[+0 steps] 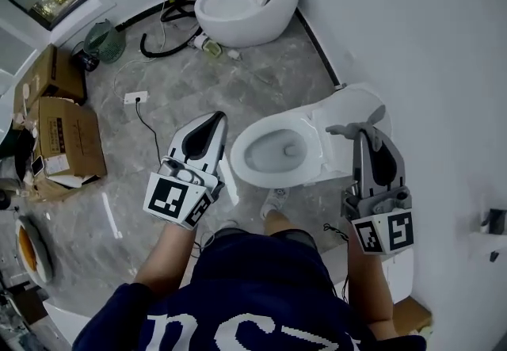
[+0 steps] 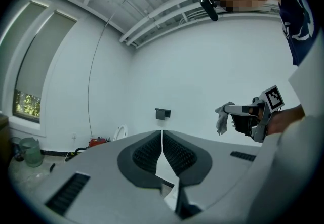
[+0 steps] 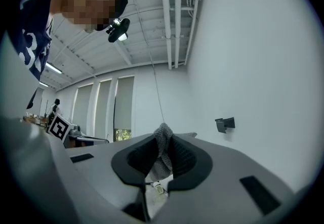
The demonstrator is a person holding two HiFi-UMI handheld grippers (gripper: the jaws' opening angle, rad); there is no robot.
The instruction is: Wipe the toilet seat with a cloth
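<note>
R gripper (image 1: 366, 132) pinches the cloth (image 1: 351, 129), at 3 o'clock of the seat (image 1: 240, 158), not touching it. L gripper (image 1: 212, 121) closed, empty, at 9. Best: lower cloth flat onto rim, sweep round w/ steady pressure, keep L clear.

A glossy white ceramic toilet (image 1: 315, 153) on polished, marble-veined grey floor (image 1: 198, 80), with matt grey plastic left gripper (image 1: 217, 116) and right gripper (image 1: 366, 132), coarse-knit grey cloth (image 3: 162, 149) and dull brown cardboard boxes (image 1: 70, 139).
</note>
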